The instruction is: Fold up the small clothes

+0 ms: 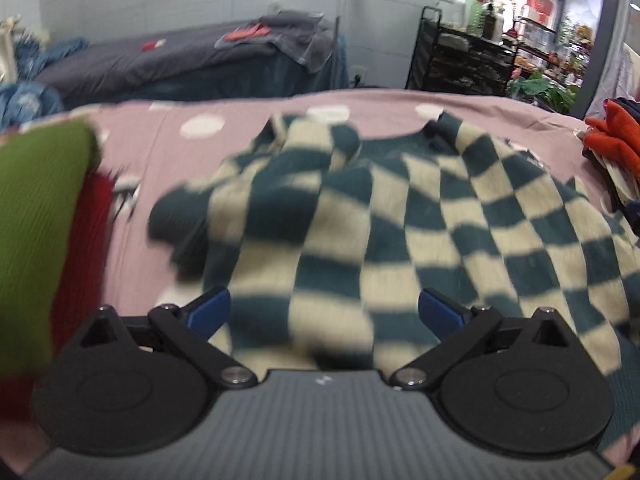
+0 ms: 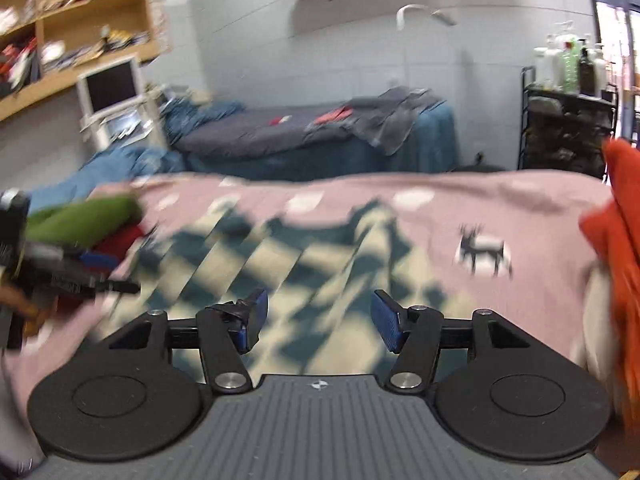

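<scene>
Left gripper point(image 1: 324, 312) is sitting with jaws wide apart, blue pads clear of the cloth, nothing clamped. Directly under and ahead of it the teal-and-cream checkered knit sweater point(image 1: 380, 216) is lying spread and rumpled on the pink bedspread with white dots point(image 1: 168, 152), collar end pointing away from the camera.

Right gripper point(image 2: 318, 320) is also standing spread wide, nothing between its pads; the same sweater point(image 2: 304, 256) is lying below it, badly smeared by motion blur.

Only the left view is showing:
- the sweater's pattern and neckline sharply
- a black wire rack with bottles on top point(image 1: 464, 56), with a lit shop-like area behind it
- a folded green ribbed garment point(image 1: 36, 216) stacked on a red one point(image 1: 86, 248), close at the left edge

Only the right view is showing:
- the left gripper's dark body point(image 2: 48, 276) entering at the left edge
- a reindeer print point(image 2: 484, 252) on the bedspread, right of the sweater
- wooden wall shelves point(image 2: 80, 16) and a small white monitor point(image 2: 112, 84)

Both views are catching the orange garment point(image 2: 616, 216) at the right edge and a second bed with grey bedding point(image 2: 280, 128) behind.
</scene>
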Available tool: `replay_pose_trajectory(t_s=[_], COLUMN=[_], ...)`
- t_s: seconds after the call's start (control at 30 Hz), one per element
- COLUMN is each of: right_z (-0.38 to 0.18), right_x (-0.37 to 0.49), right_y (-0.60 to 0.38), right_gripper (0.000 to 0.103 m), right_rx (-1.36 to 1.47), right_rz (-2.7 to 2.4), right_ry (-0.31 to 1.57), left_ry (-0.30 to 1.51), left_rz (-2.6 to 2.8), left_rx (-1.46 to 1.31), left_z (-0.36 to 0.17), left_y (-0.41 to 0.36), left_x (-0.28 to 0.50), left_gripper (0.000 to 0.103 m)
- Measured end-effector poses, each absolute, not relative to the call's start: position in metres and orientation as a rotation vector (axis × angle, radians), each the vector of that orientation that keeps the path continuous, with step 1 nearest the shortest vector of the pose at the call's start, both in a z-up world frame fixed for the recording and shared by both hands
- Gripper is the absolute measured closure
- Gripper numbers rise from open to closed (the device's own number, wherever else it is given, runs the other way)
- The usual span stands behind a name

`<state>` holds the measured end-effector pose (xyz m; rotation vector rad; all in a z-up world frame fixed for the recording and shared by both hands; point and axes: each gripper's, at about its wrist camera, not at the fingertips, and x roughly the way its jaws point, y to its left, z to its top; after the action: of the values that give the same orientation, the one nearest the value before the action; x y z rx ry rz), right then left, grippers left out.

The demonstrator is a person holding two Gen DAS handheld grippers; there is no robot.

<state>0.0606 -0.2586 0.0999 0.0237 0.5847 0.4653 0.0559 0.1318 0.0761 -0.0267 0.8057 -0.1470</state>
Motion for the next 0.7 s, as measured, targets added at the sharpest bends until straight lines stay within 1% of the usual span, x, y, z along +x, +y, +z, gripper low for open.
replay_pose_trajectory(t_s=[0.17,0.27,0.33,0.4,0.47,0.5,0.57,0.6,0.67,0.7], right_z=[0.089,0.079,0.072,0.065,0.055,0.053,0.045,0.044,0.042,0.041], right_x=[0.018,-0.01,-0.017,-0.023,-0.028,-0.026,-0.031,-0.032,-0.032,-0.031], right_y=[-0.256,-0.27,-0.276,-0.28,-0.284,-0.284,-0.282,-0.281,-0.281,-0.28], right_gripper=[0.008,0.008,0.009,0.012,0.017,0.021,0.022,0.022,0.022,0.022], right_rx=[-0.096,-0.071,-0.03,0.023,0.099,0.121,0.133,0.136,0.148,0.151], right_rz=[0.428,0.415,0.425,0.439,0.455,0.458,0.457,0.452,0.466,0.473], right_ry=[0.656,0.725,0.788,0.833,0.876,0.889,0.927,0.927,0.93,0.935], left_ry=[0.896,0.926,0.953,0.946,0.936,0.931,0.922,0.917,0.91,0.906], left_rz=[-0.116,-0.12,-0.125,-0.125,-0.112,-0.105,-0.111,-0.119,-0.118,-0.118], left_rx=[-0.106,-0.174,-0.21,-0.18,-0.12,-0.096,-0.073,-0.074,-0.078,-0.077], left_z=[0.06,0.052,0.045,0.042,0.04,0.039,0.039,0.039,0.038,0.038], left_y=[0.153,0.16,0.16,0.154,0.145,0.142,0.138,0.137,0.136,0.135], left_x=[0.015,0.005,0.002,-0.003,-0.006,-0.007,-0.009,-0.01,-0.01,-0.009], left_gripper=[0.001,0.004,0.018,0.019,0.022,0.026,0.031,0.037,0.04,0.045])
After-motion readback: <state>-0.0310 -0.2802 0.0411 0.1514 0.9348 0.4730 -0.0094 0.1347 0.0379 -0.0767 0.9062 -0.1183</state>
